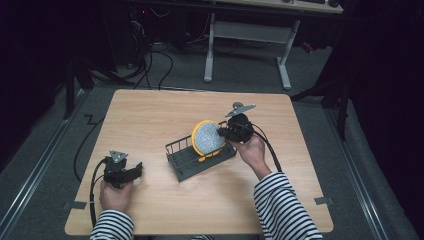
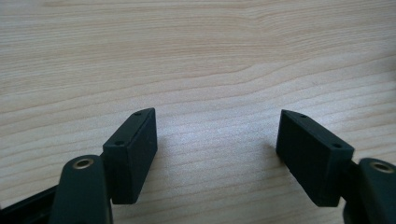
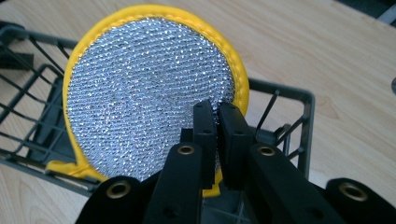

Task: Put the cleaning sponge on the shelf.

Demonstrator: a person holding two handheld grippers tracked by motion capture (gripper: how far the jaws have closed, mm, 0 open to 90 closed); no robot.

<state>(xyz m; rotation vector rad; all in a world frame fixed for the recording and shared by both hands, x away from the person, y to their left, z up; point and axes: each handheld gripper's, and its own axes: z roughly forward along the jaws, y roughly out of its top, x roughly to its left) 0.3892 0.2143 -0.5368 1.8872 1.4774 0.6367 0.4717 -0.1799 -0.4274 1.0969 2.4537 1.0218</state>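
A round pad (image 1: 207,137) of silver mesh with a yellow rim stands on edge in a dark wire rack (image 1: 187,160) near the table's middle. My right gripper (image 1: 222,132) is shut on the pad's right edge. In the right gripper view the two jaws pinch the yellow rim of the pad (image 3: 140,102), with my right gripper (image 3: 217,121) above the rack (image 3: 280,93). My left gripper (image 1: 136,170) rests near the table's front left, held by a hand in a striped sleeve. Its jaws stand wide apart over bare wood, my left gripper (image 2: 217,149) open with nothing between them.
The wooden table (image 1: 150,115) has bare room all around the rack. Beyond its far edge a white desk frame (image 1: 245,35) stands on grey floor, with dark cables (image 1: 150,60) lying to the left. A cable trails from each gripper.
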